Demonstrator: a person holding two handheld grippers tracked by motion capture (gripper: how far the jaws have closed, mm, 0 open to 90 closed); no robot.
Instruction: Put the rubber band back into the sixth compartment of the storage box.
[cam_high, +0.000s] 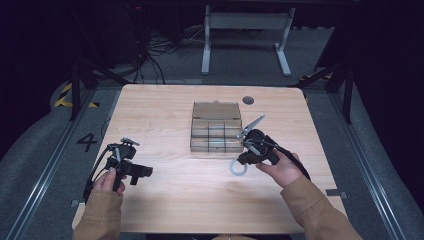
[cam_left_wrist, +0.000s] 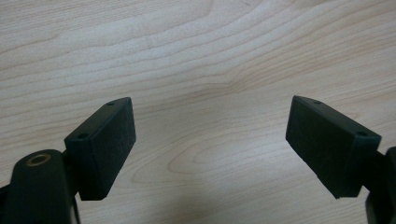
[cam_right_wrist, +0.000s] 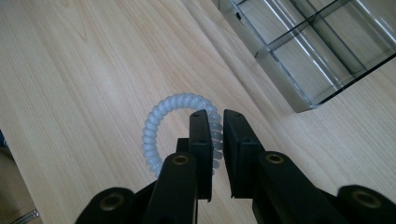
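Observation:
A pale, translucent spiral hair tie (cam_right_wrist: 156, 122) lies as a ring on the wooden table (cam_high: 165, 112). My right gripper (cam_right_wrist: 218, 116) is shut on the ring's near side, its jaws almost together with the coil pinched between them. In the high view the hair tie (cam_high: 238, 168) sits just in front of a clear compartment box (cam_high: 216, 131), with the right gripper (cam_high: 242, 160) over it. My left gripper (cam_high: 144, 172) rests at the table's front left. Its jaws stand wide apart over bare wood, so the left gripper (cam_left_wrist: 210, 126) is open with nothing in it.
The clear box (cam_right_wrist: 317, 51) has several compartments, its lid standing open at the back. A small dark round disc (cam_high: 248, 100) lies near the table's far edge. White table legs (cam_high: 206, 45) and cables stand on the floor beyond.

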